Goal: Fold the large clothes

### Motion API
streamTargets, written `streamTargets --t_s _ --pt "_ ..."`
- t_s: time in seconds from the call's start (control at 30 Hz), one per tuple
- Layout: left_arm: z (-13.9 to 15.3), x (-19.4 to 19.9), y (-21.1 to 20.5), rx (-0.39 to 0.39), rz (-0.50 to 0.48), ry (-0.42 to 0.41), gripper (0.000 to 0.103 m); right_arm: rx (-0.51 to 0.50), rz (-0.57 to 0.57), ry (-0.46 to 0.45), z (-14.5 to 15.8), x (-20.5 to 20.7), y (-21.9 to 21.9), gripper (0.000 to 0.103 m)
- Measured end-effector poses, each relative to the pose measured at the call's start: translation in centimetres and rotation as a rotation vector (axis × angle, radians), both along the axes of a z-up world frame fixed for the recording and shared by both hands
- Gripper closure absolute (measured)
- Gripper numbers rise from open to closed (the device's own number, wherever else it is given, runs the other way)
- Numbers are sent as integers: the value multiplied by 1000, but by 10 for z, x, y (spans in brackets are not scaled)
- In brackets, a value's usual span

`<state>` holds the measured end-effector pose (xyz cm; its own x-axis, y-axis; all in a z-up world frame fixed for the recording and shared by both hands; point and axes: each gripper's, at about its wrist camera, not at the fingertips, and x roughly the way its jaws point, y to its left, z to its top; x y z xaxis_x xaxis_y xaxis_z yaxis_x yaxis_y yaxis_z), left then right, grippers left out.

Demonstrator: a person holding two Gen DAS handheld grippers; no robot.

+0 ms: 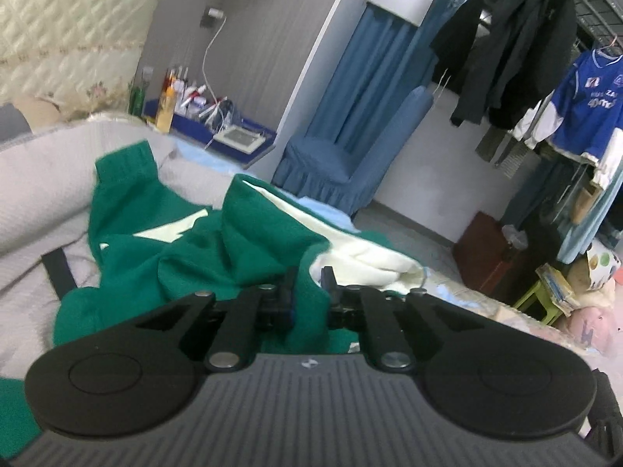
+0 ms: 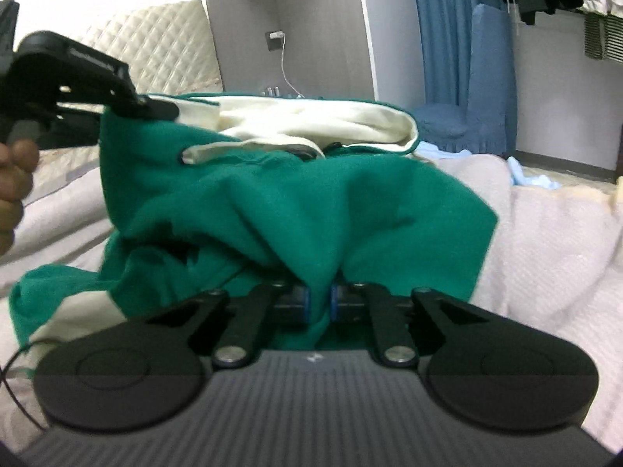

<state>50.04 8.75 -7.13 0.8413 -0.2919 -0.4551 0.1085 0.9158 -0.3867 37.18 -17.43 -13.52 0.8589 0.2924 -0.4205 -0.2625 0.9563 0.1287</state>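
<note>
Basically: green-and-cream garment (image 2: 296, 202) bunched on pale quilted bed cover (image 2: 545, 241). R gripper (image 2: 320, 303) pinched tight on green fold near cam. L gripper (image 1: 309, 284) narrow, clamped on garment edge, seen from side in right view (image 2: 152, 111), person's hand (image 2: 13, 179) behind. Room: blue-covered chair (image 1: 350, 148), blue curtain (image 1: 373, 66), dark jackets (image 1: 518, 50) and blue jersey (image 1: 588, 105) on rack, cluttered blue tray (image 1: 202, 124) past bed.

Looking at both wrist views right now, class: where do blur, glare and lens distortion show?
Left wrist view: fisheye bends the room's walls; green garment softly blurred. Right wrist view: upper left corner washed out white; left gripper smeared; cloth pinched in right gripper fairly sharp.
</note>
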Motion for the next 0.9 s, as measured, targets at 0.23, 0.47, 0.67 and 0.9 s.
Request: streamTargets --t_s 0.23,0.47,0.67,0.9 --pt "41 -98 -14 21 8 -61 91 -38 37 -85 29 -66 -3 94" --pt "40 -214 -8 12 78 -73 91 -58 136 -15 36 -133 3 95" --pt "6 -291 6 -33 154 -27 91 -94 204 115 31 -160 21 96" --pt "-37 -345 20 -100 180 37 91 -132 244 211 26 -174 32 96"
